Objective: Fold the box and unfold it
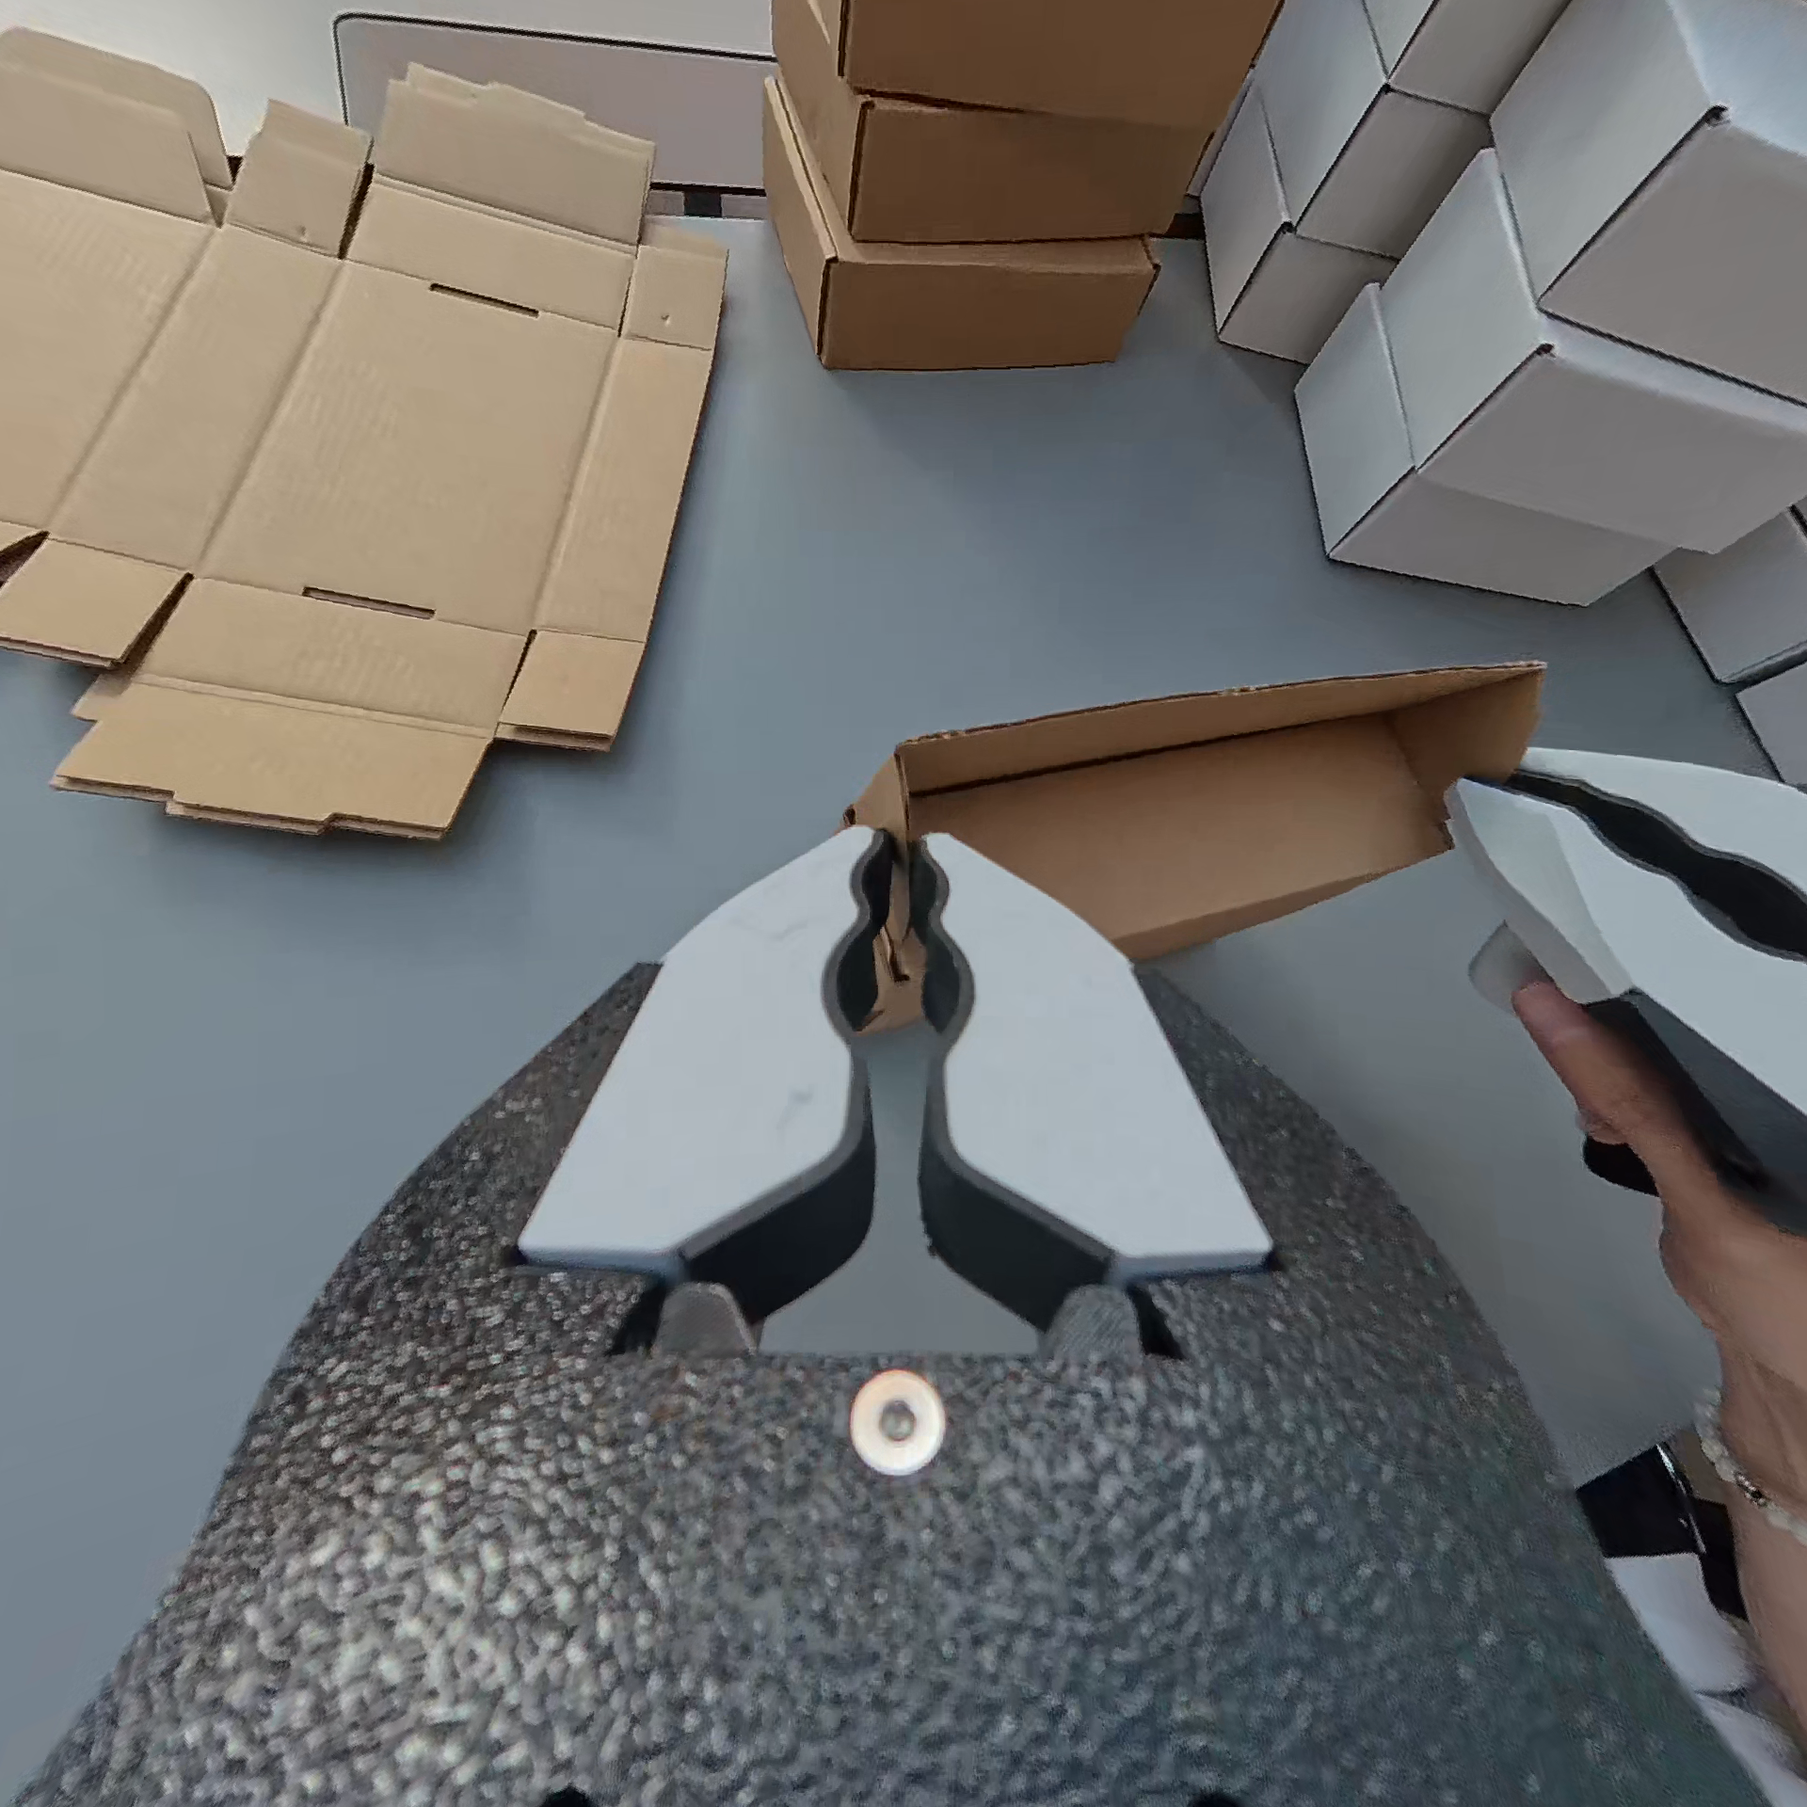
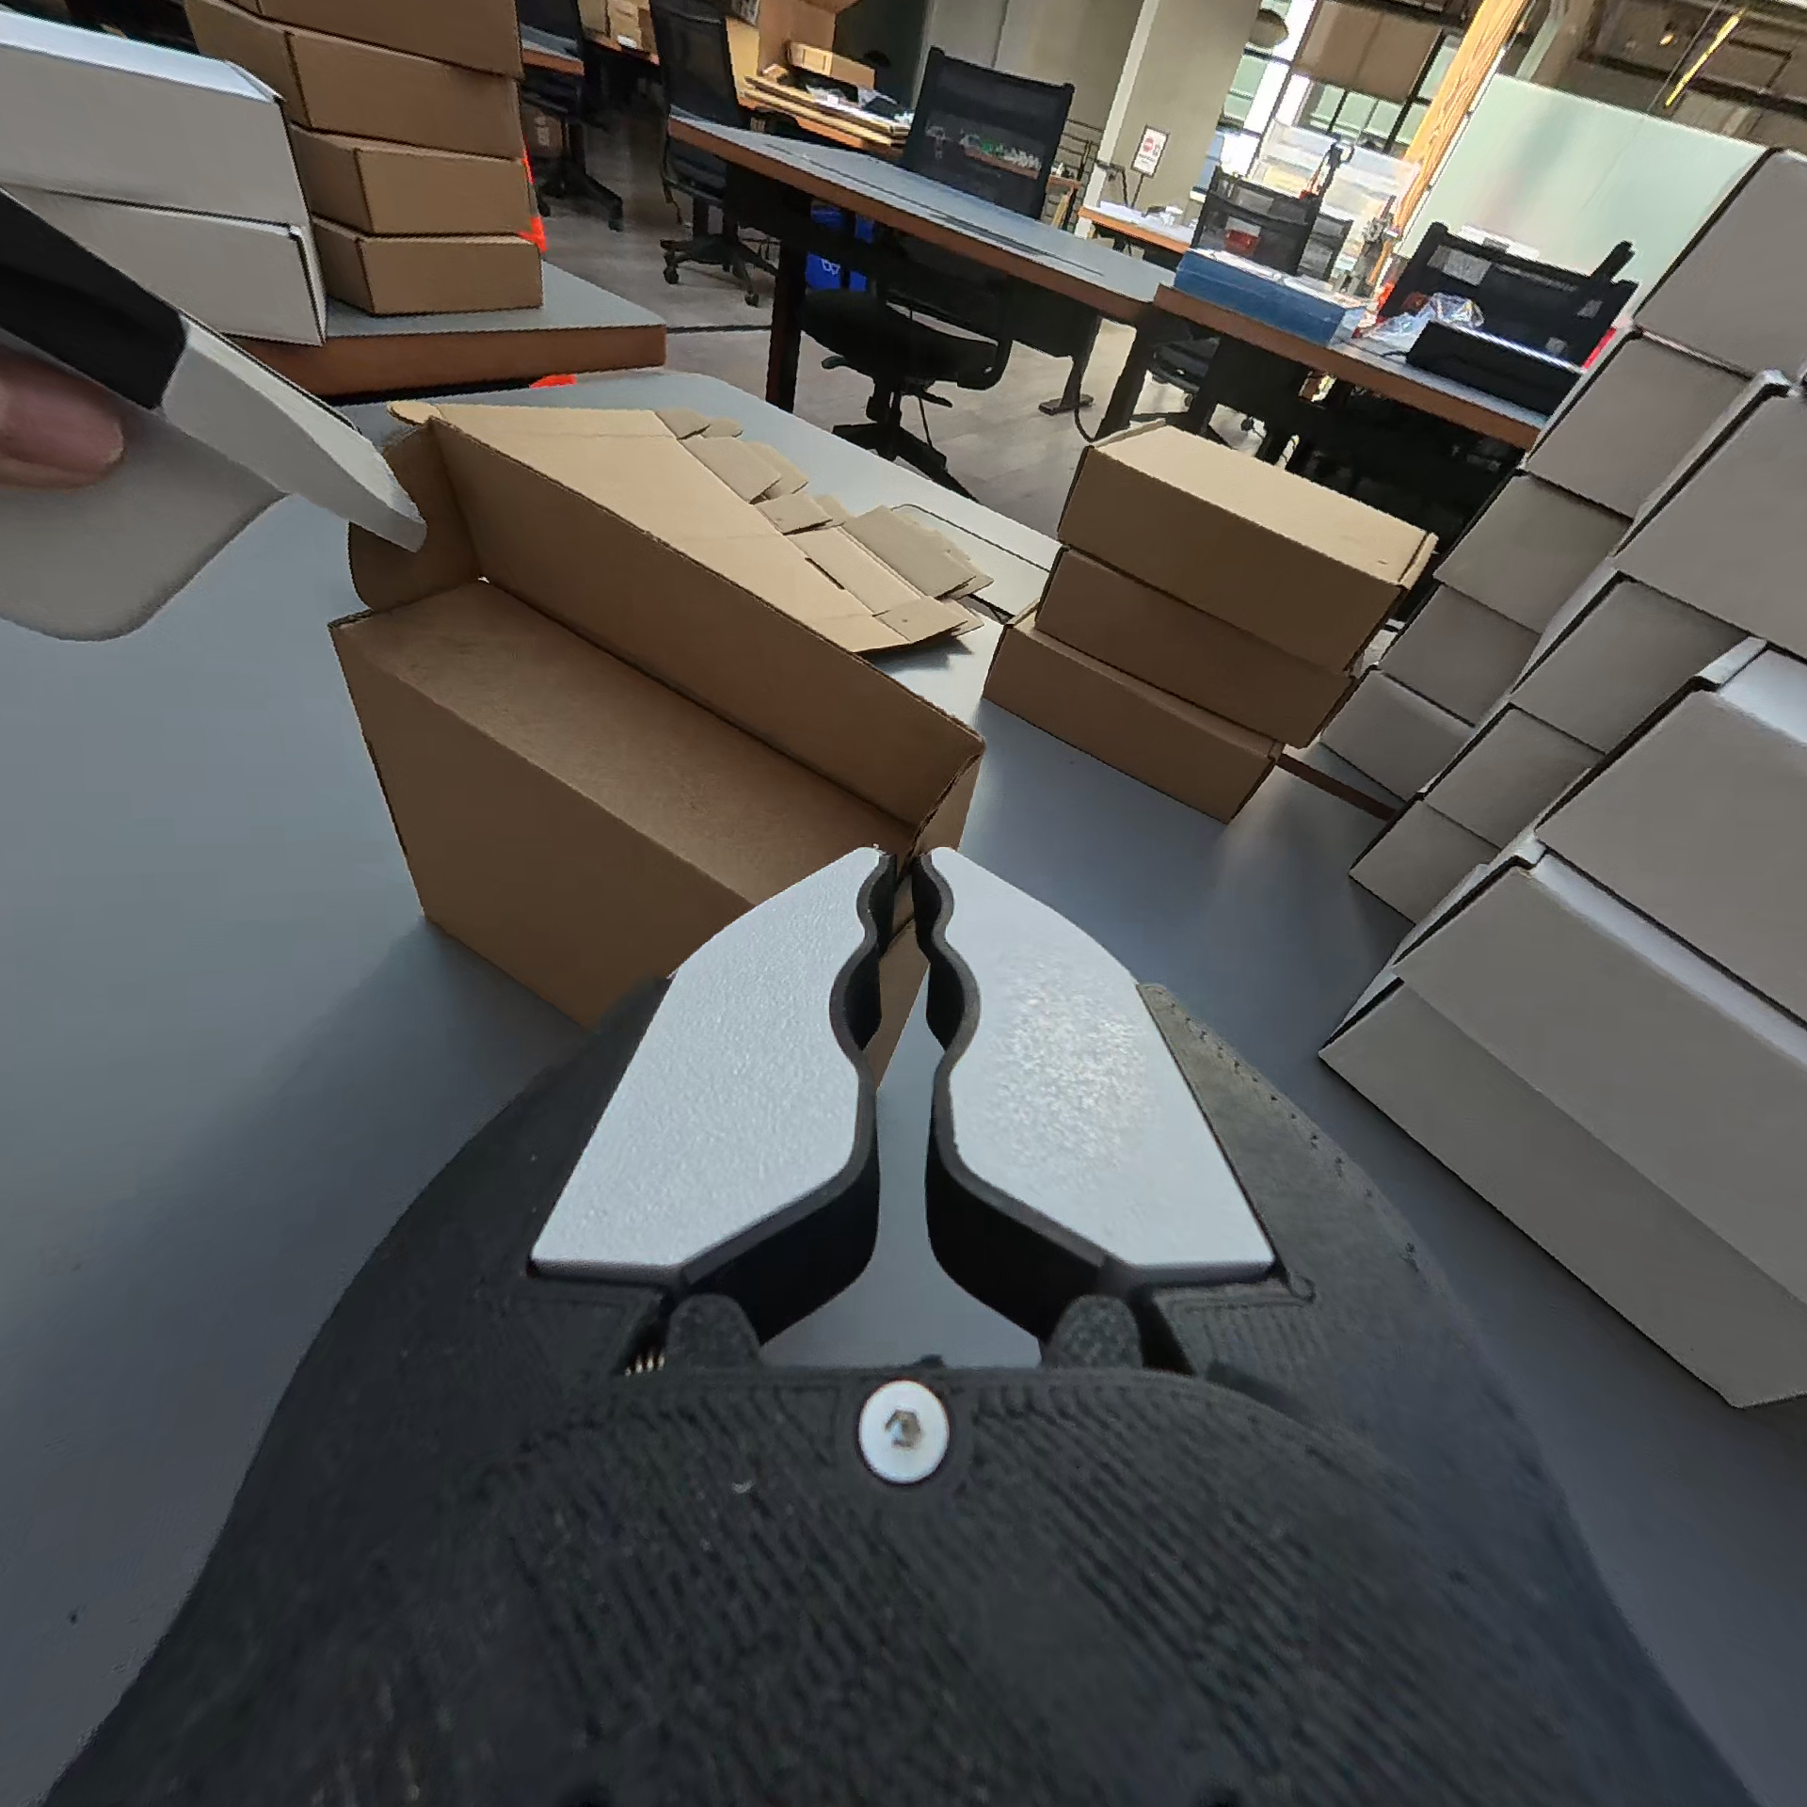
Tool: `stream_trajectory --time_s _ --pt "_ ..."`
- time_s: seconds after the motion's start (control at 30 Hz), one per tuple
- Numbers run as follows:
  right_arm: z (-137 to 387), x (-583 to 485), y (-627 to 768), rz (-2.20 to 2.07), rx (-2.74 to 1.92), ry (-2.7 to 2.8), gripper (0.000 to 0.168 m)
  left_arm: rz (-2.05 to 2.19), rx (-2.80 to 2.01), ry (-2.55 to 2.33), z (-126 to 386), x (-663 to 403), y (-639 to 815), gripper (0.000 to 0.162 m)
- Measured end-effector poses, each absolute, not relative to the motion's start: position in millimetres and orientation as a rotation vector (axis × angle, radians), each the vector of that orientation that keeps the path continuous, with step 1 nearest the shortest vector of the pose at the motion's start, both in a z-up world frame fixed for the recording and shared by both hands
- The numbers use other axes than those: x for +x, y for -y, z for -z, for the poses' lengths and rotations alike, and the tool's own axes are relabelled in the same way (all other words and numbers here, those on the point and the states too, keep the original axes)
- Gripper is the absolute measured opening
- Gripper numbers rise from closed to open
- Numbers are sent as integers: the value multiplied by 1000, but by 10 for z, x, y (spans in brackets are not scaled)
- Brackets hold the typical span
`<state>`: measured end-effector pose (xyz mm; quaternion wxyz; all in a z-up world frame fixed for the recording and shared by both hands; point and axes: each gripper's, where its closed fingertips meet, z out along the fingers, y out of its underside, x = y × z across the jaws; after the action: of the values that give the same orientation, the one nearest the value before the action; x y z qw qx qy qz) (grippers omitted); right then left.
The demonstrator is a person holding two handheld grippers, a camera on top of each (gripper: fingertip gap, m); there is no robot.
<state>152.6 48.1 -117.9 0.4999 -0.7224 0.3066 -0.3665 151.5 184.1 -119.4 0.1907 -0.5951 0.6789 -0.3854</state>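
The brown box [image 1: 1173, 831] is sat on the grey table [image 1: 880, 548], half folded, lid raised, its long axis stretched from one gripper to the other. One end flap is pinched tight by the left gripper [image 1: 904, 846], the opposite end flap is clamped by the right gripper [image 2: 904, 865]. Beyond the box, flat cardboard blanks [image 1: 323, 460] are laid out, a stack of brown boxes [image 1: 978, 196] is piled behind it, and white boxes [image 1: 1525, 323] are stacked alongside.

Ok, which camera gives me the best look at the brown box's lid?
The right wrist view: the lid rises half-open over the brown box, hinge to corner. The left wrist view shows only its underside, foreshortened.
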Motion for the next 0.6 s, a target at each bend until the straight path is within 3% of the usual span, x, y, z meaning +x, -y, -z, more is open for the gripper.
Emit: stream_trajectory --time_s 0.5,0.6 --pt "1245 1412 -471 833 -1743 -678 5 866 -1453 -1837 1323 1470 -1879 2" --pt "1025 1348 -420 771 -1638 -651 4 883 -1434 -1828 1327 1468 -1843 2"
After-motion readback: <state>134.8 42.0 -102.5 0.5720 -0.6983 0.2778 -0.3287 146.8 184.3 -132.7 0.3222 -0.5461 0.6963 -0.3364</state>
